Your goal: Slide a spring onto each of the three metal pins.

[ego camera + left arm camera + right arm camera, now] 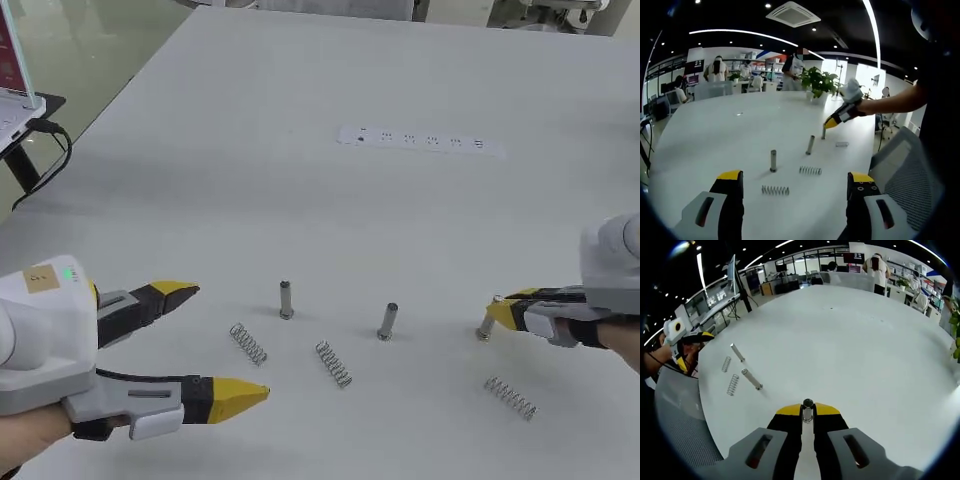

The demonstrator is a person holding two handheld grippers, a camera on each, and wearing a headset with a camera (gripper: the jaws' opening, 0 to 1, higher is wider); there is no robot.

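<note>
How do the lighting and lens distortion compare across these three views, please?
Head view: soft, even light, only faint shadows beside the middle pin and the nearby spring; lines stay straight. Left gripper view: fisheye curves the table edge, and ceiling lights glare. Right gripper view: same bowing; the gripped pin in the right gripper looks sharp.

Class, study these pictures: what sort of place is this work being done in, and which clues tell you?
Probably an open-plan office or lab: a big white table carrying a power strip, people at desks behind, a ceiling air vent and a potted plant.
</note>
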